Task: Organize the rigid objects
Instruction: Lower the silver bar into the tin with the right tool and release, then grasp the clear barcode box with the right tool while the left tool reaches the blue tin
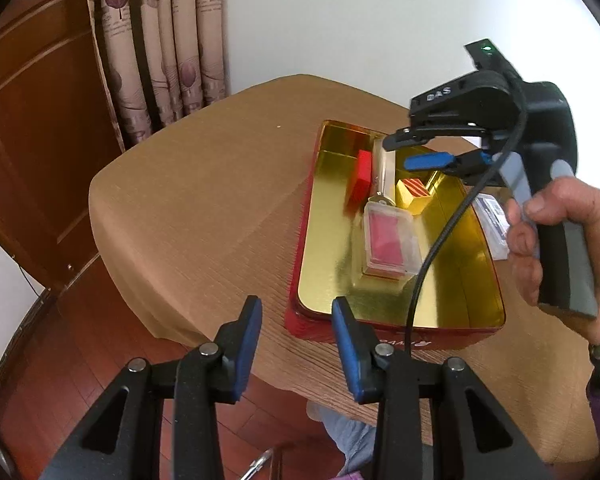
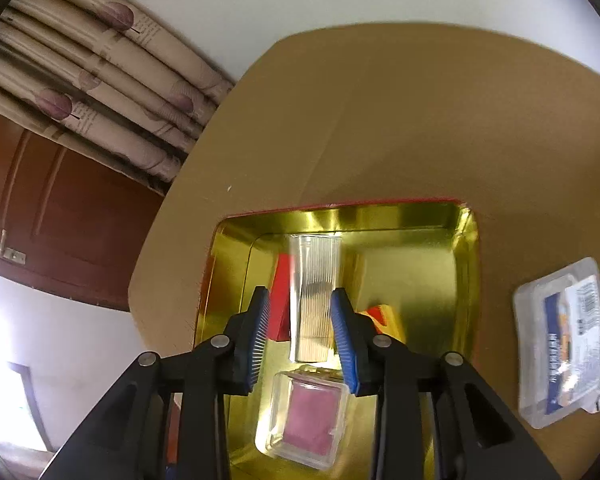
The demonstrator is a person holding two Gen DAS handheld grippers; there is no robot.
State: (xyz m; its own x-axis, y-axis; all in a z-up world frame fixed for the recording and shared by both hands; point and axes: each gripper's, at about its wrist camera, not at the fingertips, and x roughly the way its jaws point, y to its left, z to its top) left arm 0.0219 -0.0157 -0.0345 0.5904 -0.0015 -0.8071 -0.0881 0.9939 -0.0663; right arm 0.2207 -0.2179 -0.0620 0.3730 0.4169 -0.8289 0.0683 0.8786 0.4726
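A: We look at the gold tin (image 2: 466, 240) first. Inside it we see the clear ribbed box (image 2: 316, 296), the red block (image 2: 281, 312), the yellow striped box (image 1: 414, 196) and the clear case with the pink card (image 2: 310, 420).

B: So four things are in. What is left?

A: We see one clear packet with a blue label (image 2: 560, 340) out on the brown surface (image 2: 380, 120), just beside the tin. Something small and striped peeks out next to it, but we cannot tell what it is.

B: Then we think most of the tidying is done.

A: Now our right hand-held gripper (image 2: 300, 332). It points down into the tin. Its blue pads sit on both sides of the clear ribbed box, with a small gap on each side. They do not squeeze it, so it holds nothing.

B: And the hand (image 1: 560, 240) holding it?

A: It grips the grey handle, over the tin's right side.

B: Our left hand-held gripper (image 1: 296, 348)?

A: It hangs partly open at the tin's near edge and holds nothing.
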